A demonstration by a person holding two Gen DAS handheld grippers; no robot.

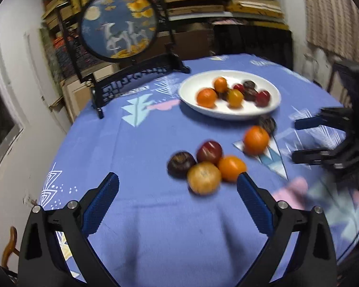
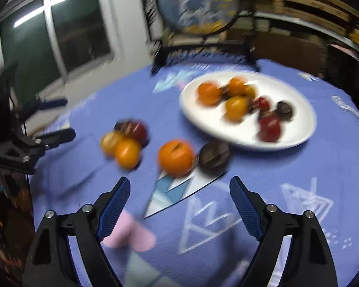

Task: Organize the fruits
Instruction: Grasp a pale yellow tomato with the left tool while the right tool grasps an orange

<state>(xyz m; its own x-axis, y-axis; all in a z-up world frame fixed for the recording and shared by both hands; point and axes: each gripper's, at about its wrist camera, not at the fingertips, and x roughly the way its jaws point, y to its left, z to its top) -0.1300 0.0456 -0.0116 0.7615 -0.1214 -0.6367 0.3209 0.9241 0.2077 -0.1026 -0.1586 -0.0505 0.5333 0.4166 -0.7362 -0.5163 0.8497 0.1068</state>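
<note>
A white oval plate (image 1: 229, 114) (image 2: 296, 134) holds several oranges, red and dark fruits. On the blue tablecloth a cluster lies loose: a dark fruit (image 1: 180, 165), a red apple (image 1: 209, 153), a yellow-orange fruit (image 1: 204, 178) and an orange (image 1: 231, 168); the cluster also shows in the right wrist view (image 2: 125, 143). Another orange (image 1: 256, 140) (image 2: 176, 157) lies beside a dark fruit (image 1: 267, 124) (image 2: 214, 156) near the plate. My left gripper (image 1: 178, 183) is open and empty just before the cluster. My right gripper (image 2: 179, 186) is open and empty just before the single orange.
A round painted screen on a black stand (image 1: 119, 26) (image 2: 198, 4) stands at the table's back edge. Stacked shelves fill the wall behind. A window (image 2: 55, 31) is at the left. Each gripper shows in the other's view: right (image 1: 323, 138), left (image 2: 47, 122).
</note>
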